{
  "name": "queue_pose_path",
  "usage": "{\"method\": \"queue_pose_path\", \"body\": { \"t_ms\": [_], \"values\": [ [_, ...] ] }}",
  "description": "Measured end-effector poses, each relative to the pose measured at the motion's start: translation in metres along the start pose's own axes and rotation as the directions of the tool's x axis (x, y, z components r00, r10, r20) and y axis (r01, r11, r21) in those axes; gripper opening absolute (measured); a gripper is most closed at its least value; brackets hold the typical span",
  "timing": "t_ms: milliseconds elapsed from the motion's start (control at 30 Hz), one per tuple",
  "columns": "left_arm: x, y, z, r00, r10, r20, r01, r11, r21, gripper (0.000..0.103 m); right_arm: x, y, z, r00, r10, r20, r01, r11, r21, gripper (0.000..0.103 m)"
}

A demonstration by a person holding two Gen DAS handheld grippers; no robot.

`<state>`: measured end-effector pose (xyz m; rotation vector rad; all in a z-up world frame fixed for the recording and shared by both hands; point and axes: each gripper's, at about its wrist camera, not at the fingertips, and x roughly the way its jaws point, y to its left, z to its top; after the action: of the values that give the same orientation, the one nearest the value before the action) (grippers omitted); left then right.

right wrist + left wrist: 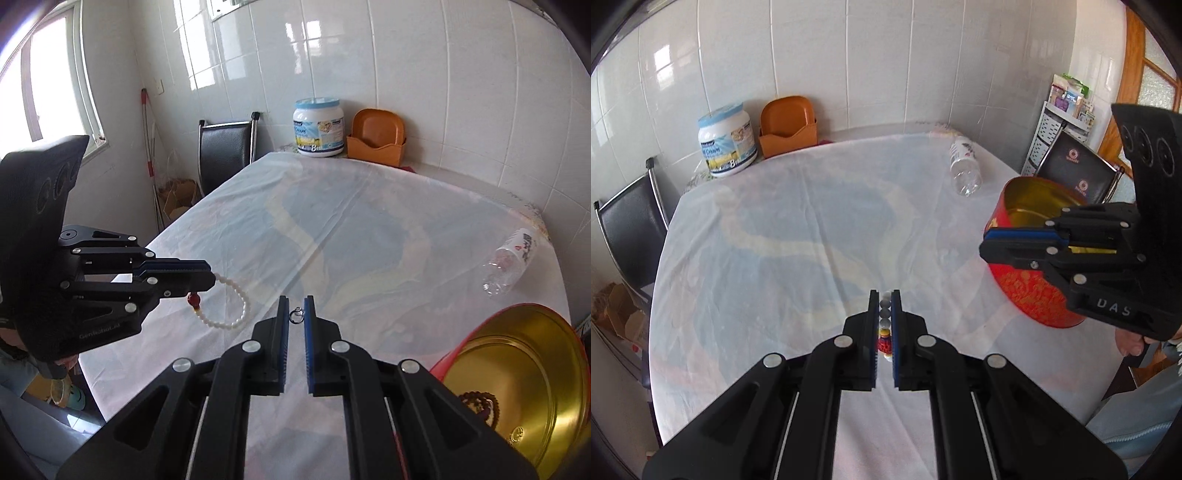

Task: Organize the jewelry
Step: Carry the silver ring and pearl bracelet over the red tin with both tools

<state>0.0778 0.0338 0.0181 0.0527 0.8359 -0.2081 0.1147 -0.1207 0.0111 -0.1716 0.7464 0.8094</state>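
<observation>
A white beaded bracelet with a red bead [229, 299] is pinched between the nearly pressed-together fingers of the left gripper [885, 299]; its loop is seen hanging free past the fingertips, above the white plastic-covered table [369, 221]. A small silver metal ring [296, 316] is held between the tips of the right gripper [296, 300], jaws narrowed onto it. A round red tin with gold interior [524, 369] is seen just right of the right gripper; a dark beaded piece [480, 404] is lying inside. Far ahead of both grippers, a white plastic jar [726, 142] and an orange plastic holder [788, 125] are placed by the tiled wall; a clear empty bottle [964, 166] is lying on its side.
</observation>
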Motion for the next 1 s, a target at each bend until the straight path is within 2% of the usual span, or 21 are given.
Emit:
{"method": "queue_pose_path", "body": {
  "t_ms": [233,400,600,733,833,1000],
  "values": [
    [-0.015,-0.048,0.044,0.996,-0.059,0.063,0.054,0.996,0.077,0.006,-0.077,-0.047,-0.018,0.988,-0.111,0.106,0.102,0.991,0.084,0.009],
    [-0.009,-0.091,0.062,0.991,-0.113,0.067,0.102,0.983,0.154,0.006,-0.114,-0.088,-0.043,0.97,-0.212,0.119,0.187,0.964,0.19,0.009],
    [0.003,-0.139,0.076,0.982,-0.185,0.047,0.169,0.959,0.227,0.006,-0.15,-0.126,-0.074,0.949,-0.295,0.115,0.254,0.926,0.279,0.009],
    [0.014,-0.164,0.082,0.972,-0.234,0.022,0.221,0.941,0.255,0.006,-0.163,-0.142,-0.089,0.94,-0.323,0.11,0.275,0.908,0.316,0.009],
    [0.029,-0.181,0.09,0.959,-0.284,-0.021,0.279,0.923,0.266,0.006,-0.165,-0.15,-0.097,0.939,-0.33,0.099,0.283,0.902,0.324,0.009],
    [0.069,-0.207,0.102,0.95,-0.286,-0.124,0.311,0.903,0.295,0.006,-0.138,-0.17,-0.101,0.952,-0.307,0.007,0.287,0.899,0.33,0.009]
  ]
}}
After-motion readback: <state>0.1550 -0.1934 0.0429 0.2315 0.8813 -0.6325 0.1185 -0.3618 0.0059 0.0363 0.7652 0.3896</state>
